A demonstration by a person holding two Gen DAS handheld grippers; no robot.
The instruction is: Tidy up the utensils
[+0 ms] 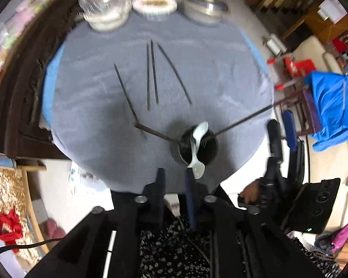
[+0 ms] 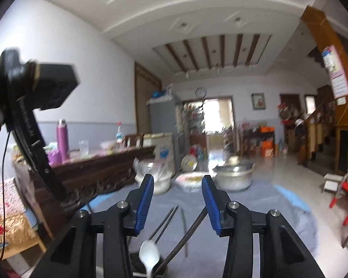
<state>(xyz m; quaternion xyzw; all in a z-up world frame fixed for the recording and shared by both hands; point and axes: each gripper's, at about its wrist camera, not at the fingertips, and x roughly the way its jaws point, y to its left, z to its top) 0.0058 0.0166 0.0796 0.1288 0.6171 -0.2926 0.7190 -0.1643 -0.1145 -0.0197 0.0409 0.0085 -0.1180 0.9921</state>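
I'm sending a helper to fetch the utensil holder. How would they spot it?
On the round table under the grey cloth, look at the near edge. The dark cup stands there, the only upright container holding pale spoons and chopsticks; the other chopsticks lie flat.

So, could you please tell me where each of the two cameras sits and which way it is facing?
Left wrist: on the left gripper, looking steeply down at the grey tablecloth, loose chopsticks and black utensil cup holding white spoons; the other hand shows.
Right wrist: on the right gripper, open, looking level across the table into the room; the left gripper's body shows.
Shared: chopsticks, a white spoon, aluminium pot, plastic-covered bowls.
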